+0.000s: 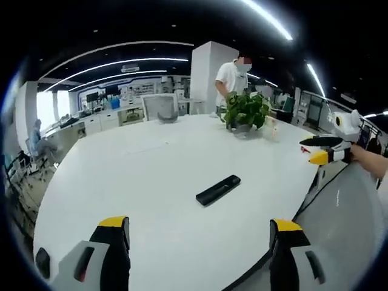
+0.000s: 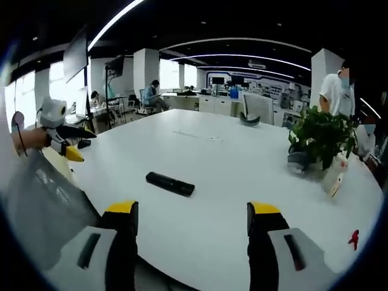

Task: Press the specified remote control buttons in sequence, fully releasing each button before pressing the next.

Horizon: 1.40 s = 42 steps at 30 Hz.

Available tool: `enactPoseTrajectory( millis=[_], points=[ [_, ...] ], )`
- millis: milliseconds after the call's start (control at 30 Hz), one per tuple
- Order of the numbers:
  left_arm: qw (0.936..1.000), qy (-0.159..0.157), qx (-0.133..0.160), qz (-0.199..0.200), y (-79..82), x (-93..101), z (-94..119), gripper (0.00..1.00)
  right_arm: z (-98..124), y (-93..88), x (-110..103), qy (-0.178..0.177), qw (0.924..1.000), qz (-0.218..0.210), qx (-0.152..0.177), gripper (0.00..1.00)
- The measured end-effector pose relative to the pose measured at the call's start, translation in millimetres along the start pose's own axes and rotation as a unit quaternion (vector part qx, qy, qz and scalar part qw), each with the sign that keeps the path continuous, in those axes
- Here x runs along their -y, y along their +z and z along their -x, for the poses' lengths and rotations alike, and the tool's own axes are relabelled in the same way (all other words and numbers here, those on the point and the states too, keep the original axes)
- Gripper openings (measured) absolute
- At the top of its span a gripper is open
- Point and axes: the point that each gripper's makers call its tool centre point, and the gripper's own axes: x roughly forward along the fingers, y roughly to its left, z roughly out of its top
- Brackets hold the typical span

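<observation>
Lower frame, both views: left gripper & right gripper, black jaws w/ yellow tips, grey housings w/ dark slots.

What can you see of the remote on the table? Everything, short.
The remote is a slim black bar, plastic by its look, lying flat on the white table with bare tabletop all around it. It sits diagonally in the left gripper view and nearly sideways in the right gripper view. Nothing touches it but the table; both grippers are held back from it. Its buttons are too small to make out.
</observation>
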Motion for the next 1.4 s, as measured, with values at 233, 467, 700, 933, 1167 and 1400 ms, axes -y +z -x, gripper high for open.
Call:
enactPoseTrajectory(
  millis=[233,467,700,933,1167,1400],
  points=[
    [0.9929,-0.045,-0.071,-0.083,-10.7,5.0,-27,1.00,5,-2.8,15,-0.037,0.9993,-0.007,-0.001,0.74],
    [0.9902,-0.077,-0.071,-0.093,11.1,13.2,-52,1.00,-2,-16.6,7,-0.002,0.9977,-0.062,-0.029,0.74],
    [0.9831,-0.093,-0.103,-0.119,7.0,18.5,-76,1.00,-4,-27.5,5,-0.013,0.9974,-0.012,-0.070,0.71],
    [0.9798,-0.110,-0.110,-0.126,0.2,19.0,-90,1.00,-6,-36.9,-4,0.003,0.9944,0.028,-0.102,0.71],
    [0.9768,-0.131,-0.124,-0.115,-10.3,15.4,-100,1.00,-6,-50.6,-5,-0.007,0.9844,0.093,-0.149,0.69],
    [0.9767,-0.188,-0.102,-0.022,0.0,23.5,-113,0.96,-8,-65.0,-14,0.018,0.9709,0.141,-0.192,0.69]
  ],
)
